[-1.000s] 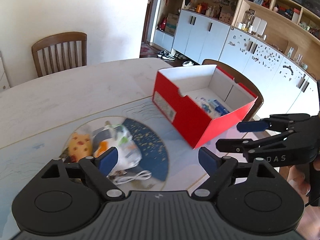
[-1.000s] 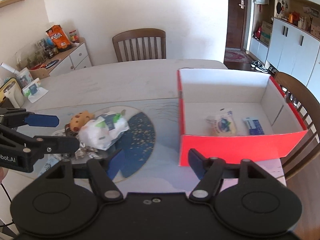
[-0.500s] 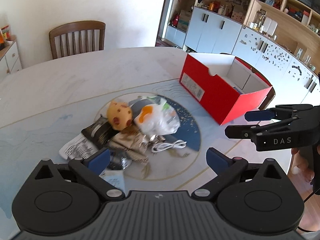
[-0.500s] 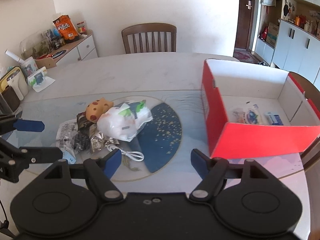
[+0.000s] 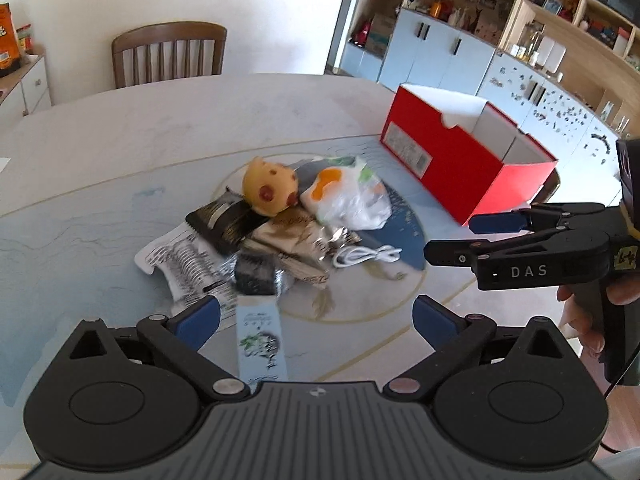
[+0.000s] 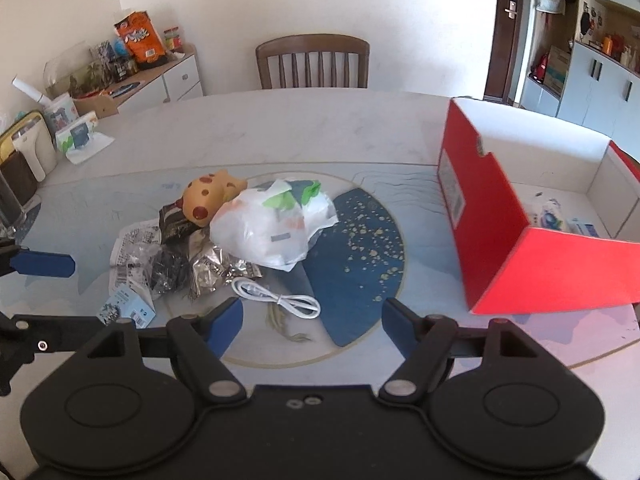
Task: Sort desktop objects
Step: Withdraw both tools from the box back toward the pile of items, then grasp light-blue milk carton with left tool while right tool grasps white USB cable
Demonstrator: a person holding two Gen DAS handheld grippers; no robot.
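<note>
Only the right wrist view looks into the red box (image 6: 532,256), where small packets lie. The left gripper (image 5: 316,316) and right gripper (image 6: 312,322) both gape empty over the wrapper pile (image 5: 256,248); bare table (image 6: 280,128) lies beyond.

A wooden slat-back chair (image 6: 312,62) stands at the far edge of the pale marble-look table (image 6: 280,128), against a white wall. On a low white cabinet (image 6: 168,80) to the left sit an orange snack bag (image 6: 140,38), small jars and a glass bowl, with a tissue pack (image 6: 78,136) on the table corner near it. Along the right side of the room run pale blue-grey cupboards (image 5: 436,56) below open wooden shelves (image 5: 572,12) crowded with small items, beside a dark wooden door (image 6: 506,28).
</note>
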